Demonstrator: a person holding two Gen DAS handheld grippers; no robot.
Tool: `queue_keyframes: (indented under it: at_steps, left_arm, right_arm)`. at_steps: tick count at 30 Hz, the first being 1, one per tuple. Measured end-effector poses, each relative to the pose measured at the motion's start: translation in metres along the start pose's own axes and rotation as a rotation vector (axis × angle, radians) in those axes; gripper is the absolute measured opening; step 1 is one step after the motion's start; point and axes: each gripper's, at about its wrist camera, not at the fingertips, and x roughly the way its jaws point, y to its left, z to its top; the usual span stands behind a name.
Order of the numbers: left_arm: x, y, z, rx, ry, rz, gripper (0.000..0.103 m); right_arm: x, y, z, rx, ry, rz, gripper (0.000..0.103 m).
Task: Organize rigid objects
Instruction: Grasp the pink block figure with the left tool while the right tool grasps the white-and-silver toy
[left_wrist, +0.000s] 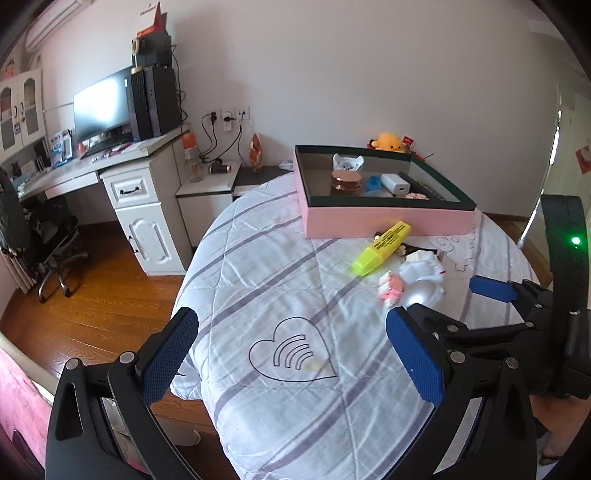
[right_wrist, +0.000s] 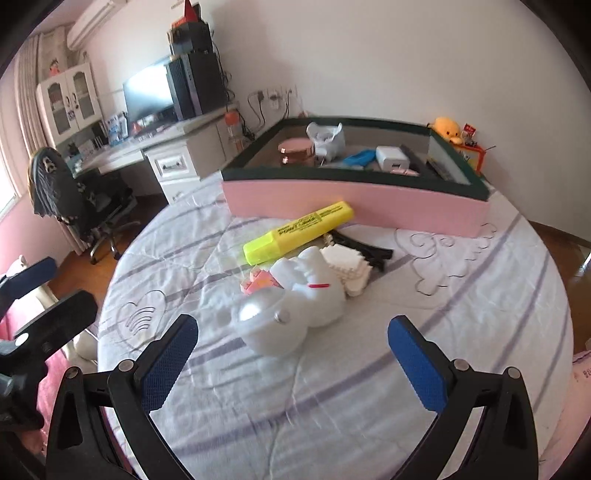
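A pink box with a dark green rim (left_wrist: 388, 219) (right_wrist: 354, 199) sits at the far side of the bed and holds several items. In front of it lie a yellow highlighter (left_wrist: 380, 248) (right_wrist: 299, 230), a white figurine (right_wrist: 295, 306) (left_wrist: 421, 280), a small pink piece (left_wrist: 389, 288) (right_wrist: 258, 282), a black clip (right_wrist: 365, 247) and a white ridged piece (right_wrist: 351, 271). My left gripper (left_wrist: 291, 354) is open and empty over the quilt. My right gripper (right_wrist: 291, 358) is open and empty just short of the figurine; it also shows in the left wrist view (left_wrist: 443, 301).
Inside the box are a copper-lidded jar (right_wrist: 297, 151), a white charger (right_wrist: 391, 158), a blue item (right_wrist: 356, 158) and a white bag (right_wrist: 325, 138). A yellow plush duck (right_wrist: 448, 129) sits behind it. A desk with monitor (left_wrist: 103, 107) and office chair (left_wrist: 48, 236) stand left of the bed.
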Motion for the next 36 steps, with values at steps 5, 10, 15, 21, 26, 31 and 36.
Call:
queue_keyframes:
  at_steps: [5,10,15,21,26,31,36]
  left_arm:
    - [0.011,0.001,-0.001,-0.001,0.023,-0.013,0.103]
    - [0.023,-0.008,0.0,0.01,0.044,-0.032,0.103]
    - [0.036,-0.027,0.002,0.025,0.071,-0.07,0.103]
    - [0.06,-0.057,0.003,0.06,0.118,-0.084,0.103]
    - [0.079,-0.073,0.005,0.05,0.143,-0.074,0.103]
    - [0.1,-0.085,0.007,0.061,0.167,-0.059,0.095]
    - [0.114,-0.089,0.01,0.074,0.191,-0.052,0.067]
  right_arm:
    - [0.018,-0.002,0.0,0.002,0.032,-0.002,0.09]
    - [0.02,-0.015,-0.003,0.0,0.06,0.065,0.05]
    - [0.011,-0.028,-0.008,-0.026,0.058,0.065,0.045]
    - [-0.008,-0.059,-0.016,-0.021,0.05,0.037,0.045]
    - [-0.02,-0.088,-0.024,-0.014,0.062,0.032,0.045]
    - [-0.021,-0.107,-0.027,0.0,0.058,0.035,0.045]
    - [-0.016,-0.114,-0.023,0.011,0.049,0.048,0.046]
